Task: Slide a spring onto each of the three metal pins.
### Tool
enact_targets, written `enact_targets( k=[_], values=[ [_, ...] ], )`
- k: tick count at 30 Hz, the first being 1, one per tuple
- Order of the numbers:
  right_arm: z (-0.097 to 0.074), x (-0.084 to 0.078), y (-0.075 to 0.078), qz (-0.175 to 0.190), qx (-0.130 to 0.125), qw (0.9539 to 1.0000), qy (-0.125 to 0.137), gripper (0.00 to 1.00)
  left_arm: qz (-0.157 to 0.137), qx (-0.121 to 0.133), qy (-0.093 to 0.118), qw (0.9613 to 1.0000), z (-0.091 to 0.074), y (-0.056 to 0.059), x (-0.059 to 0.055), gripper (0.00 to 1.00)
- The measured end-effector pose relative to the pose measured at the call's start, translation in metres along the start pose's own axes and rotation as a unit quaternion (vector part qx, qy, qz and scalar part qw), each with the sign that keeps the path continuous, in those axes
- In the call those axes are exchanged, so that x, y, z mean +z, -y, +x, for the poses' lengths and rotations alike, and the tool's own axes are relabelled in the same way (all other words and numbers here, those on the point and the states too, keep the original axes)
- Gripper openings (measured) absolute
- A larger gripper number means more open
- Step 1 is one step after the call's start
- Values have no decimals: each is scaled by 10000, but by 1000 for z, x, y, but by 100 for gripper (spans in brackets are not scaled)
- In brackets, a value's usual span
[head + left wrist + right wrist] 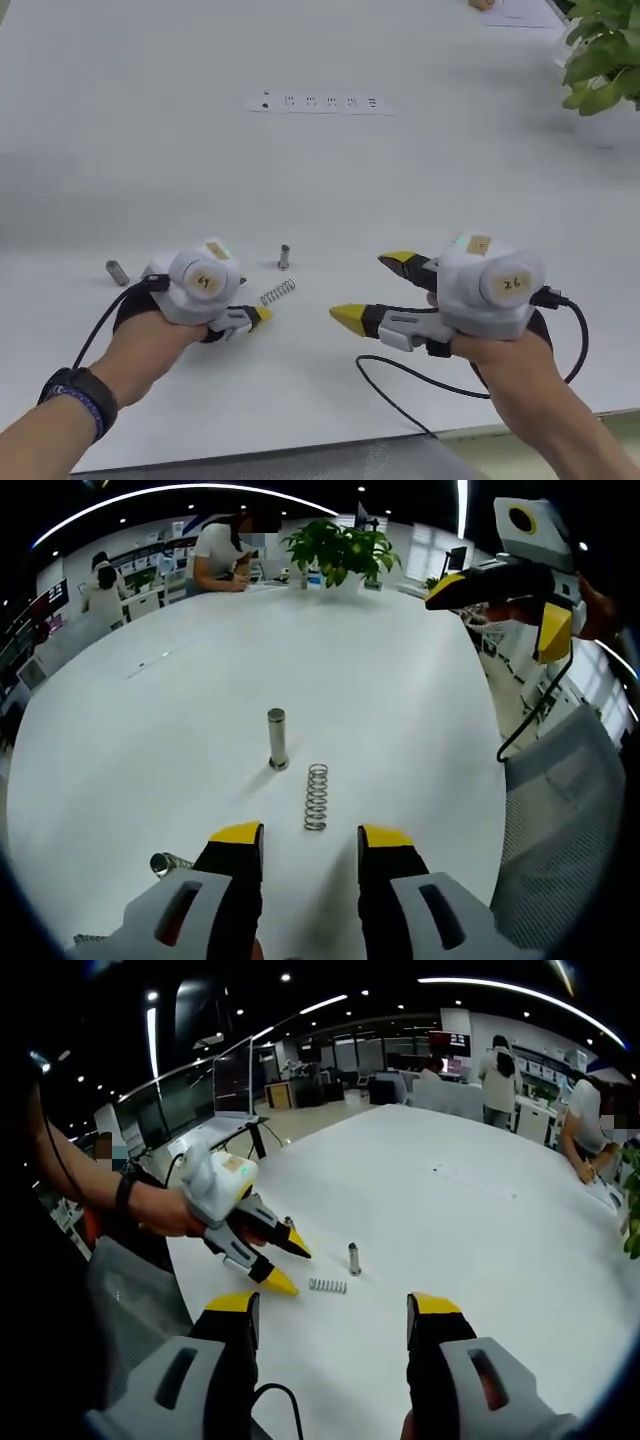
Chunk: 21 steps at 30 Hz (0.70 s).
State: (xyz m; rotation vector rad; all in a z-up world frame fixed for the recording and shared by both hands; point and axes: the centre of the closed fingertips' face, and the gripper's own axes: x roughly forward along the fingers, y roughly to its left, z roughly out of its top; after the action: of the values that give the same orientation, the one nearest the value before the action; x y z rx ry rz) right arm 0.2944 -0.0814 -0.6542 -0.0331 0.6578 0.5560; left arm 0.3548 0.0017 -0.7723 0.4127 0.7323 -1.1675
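A short metal pin [284,257] stands upright on the white table [330,190]. A loose spring [278,291] lies flat just in front of it. My left gripper [255,305] is open, its yellow tips a little short of the spring [316,796], with the pin [276,738] beyond. My right gripper [365,287] is open and empty, right of the spring [327,1285] and pin [354,1258], pointing at them. Another small grey metal piece [117,271] lies on its side far left; whether it is a pin or a spring I cannot tell.
A row of flush sockets [318,103] sits mid-table farther back. A potted plant [605,55] and papers [515,12] are at the far right corner. My right gripper's cable [400,390] loops near the table's front edge. People sit at the table's far end [220,550].
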Motion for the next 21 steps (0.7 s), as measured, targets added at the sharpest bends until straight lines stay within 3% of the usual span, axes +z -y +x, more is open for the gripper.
enact_targets(
  k=[11, 15, 20, 21],
  values=[
    [4, -3, -5, 10, 51, 10000, -22, 57, 112, 28, -225, 9997, 15, 5, -14, 25],
    [4, -4, -5, 14, 63, 10000, -11, 56, 141, 130, -178, 9997, 16, -1, -12, 20],
    [3, -5, -4, 17, 58, 10000, -4, 56, 271, 364, -130, 9989, 15, -10, -11, 4],
    [2, -5, -4, 19, 56, 10000, -1, 56, 136, 377, -139, 9991, 15, -11, -14, 0]
  ],
)
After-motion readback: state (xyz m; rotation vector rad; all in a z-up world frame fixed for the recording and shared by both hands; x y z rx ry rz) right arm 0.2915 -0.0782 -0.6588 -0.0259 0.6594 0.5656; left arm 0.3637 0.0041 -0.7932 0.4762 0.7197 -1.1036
